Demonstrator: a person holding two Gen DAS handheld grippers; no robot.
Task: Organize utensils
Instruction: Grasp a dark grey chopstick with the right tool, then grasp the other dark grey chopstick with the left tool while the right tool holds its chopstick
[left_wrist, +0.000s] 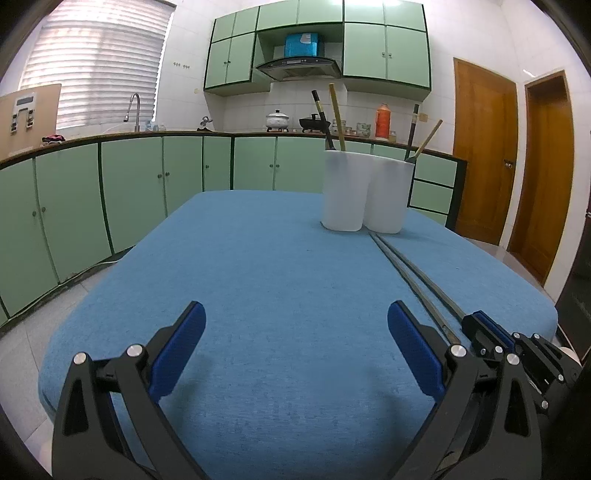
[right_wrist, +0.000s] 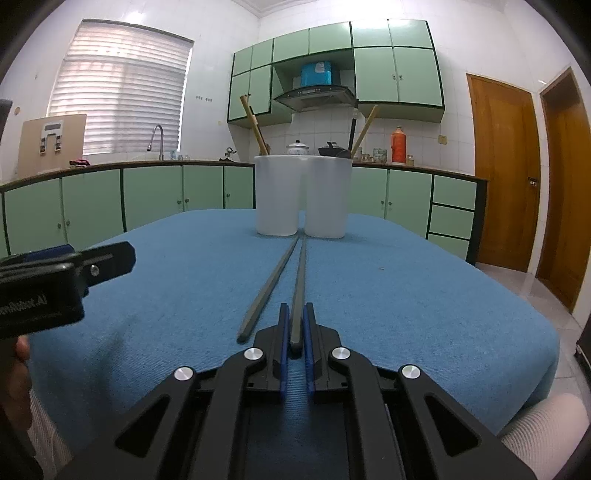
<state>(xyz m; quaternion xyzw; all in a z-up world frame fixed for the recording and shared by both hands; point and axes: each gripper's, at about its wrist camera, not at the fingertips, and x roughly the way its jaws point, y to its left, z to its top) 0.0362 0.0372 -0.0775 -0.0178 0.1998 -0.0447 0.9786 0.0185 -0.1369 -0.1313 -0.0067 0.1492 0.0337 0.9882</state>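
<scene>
Chopsticks: four apparently already stand in the holder (right_wrist: 303, 195); right tongs (right_wrist: 295, 332) pinch one grey chopstick (right_wrist: 297, 288), its twin (right_wrist: 267, 291) alongside; left tongs (left_wrist: 295, 343) spread.

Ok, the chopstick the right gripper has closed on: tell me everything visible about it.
The chopstick is long, slim and square-sectioned, grey-green with a dull metallic look. It lies flat on the blue tablecloth, its far tip near the base of the white holder. Its near end sits between the blue pads of the right gripper, which is shut on it. A matching second chopstick lies just left, converging with it at the far tips.
</scene>
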